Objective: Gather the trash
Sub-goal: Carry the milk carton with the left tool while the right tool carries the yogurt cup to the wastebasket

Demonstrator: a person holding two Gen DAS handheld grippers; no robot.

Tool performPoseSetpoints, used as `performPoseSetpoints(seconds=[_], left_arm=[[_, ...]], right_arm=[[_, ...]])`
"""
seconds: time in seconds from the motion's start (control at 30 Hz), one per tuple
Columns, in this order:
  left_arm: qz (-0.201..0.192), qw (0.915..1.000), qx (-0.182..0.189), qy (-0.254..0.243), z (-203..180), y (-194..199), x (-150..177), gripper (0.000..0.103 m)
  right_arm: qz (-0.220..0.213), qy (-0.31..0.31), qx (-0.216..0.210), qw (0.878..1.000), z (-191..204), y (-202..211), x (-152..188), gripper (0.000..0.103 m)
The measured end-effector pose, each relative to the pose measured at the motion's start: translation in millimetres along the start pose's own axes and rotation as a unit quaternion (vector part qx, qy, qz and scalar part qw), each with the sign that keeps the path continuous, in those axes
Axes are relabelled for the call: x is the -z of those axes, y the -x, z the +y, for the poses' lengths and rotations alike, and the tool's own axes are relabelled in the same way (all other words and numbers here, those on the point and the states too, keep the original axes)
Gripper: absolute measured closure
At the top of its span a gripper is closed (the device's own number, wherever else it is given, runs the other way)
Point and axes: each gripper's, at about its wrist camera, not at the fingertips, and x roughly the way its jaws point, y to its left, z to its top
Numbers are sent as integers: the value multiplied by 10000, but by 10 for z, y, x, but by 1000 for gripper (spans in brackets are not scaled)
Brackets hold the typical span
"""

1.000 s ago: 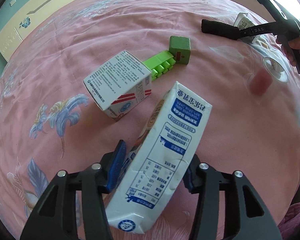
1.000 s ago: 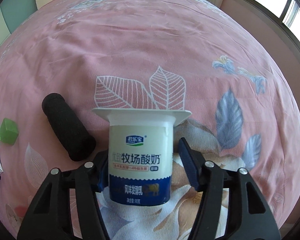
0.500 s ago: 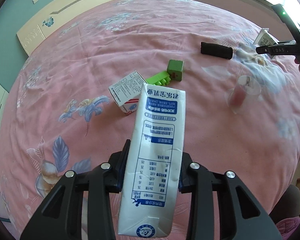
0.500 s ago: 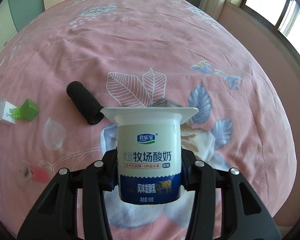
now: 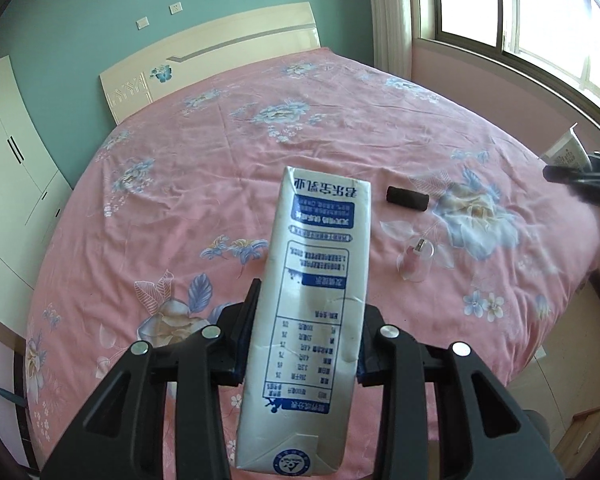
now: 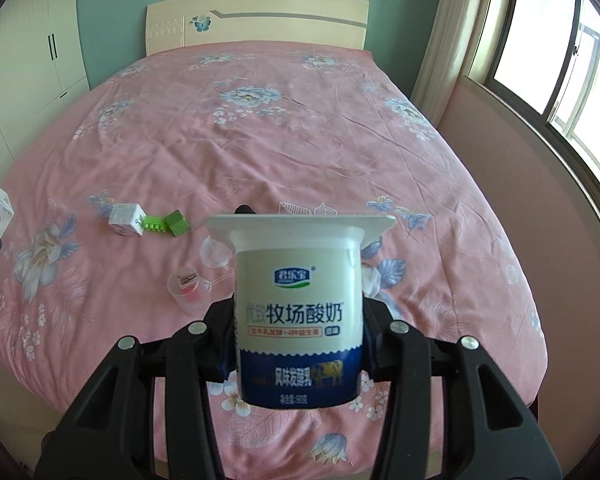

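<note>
Your left gripper (image 5: 303, 346) pinches the milk carton (image 5: 314, 312), long axis pointing away from you over the bed (image 5: 340, 120). Your right gripper (image 6: 298, 354) clamps the upright yogurt cup (image 6: 300, 312) above the bed's foot edge. Beyond, toward the headboard (image 6: 256, 20), the spread lies open.

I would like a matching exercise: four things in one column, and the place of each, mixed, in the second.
Things:
1. milk carton
2. yogurt cup
3. black roll
4. green block

Places:
A. between the right tongs
B. on the bedspread, beside a small white box
C. between the left tongs
D. lying alone on the bedspread

Pairs: 1-C, 2-A, 3-D, 4-B
</note>
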Motion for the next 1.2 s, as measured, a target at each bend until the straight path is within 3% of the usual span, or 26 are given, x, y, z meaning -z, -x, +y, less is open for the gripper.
performPoseSetpoints(seconds=[0.27,0.57,0.87,1.2], left_arm=[[-454,9987,-204,130,-102,947,211,63],[-668,9973,-226,220,-194,1503,636,63],[-287,9993,-79,224,-243,1363,1222,63],[592,9976,241,263,-439,676,1974,63]], right_arm=[[-590,502,-211,9968,312,1060,320,56],[-741,980,-507,9911,742,1640,791,56],[-448,1346,-837,9863,1182,1494,1325,56],[219,1464,-1256,9810,1575,932,2005,56]])
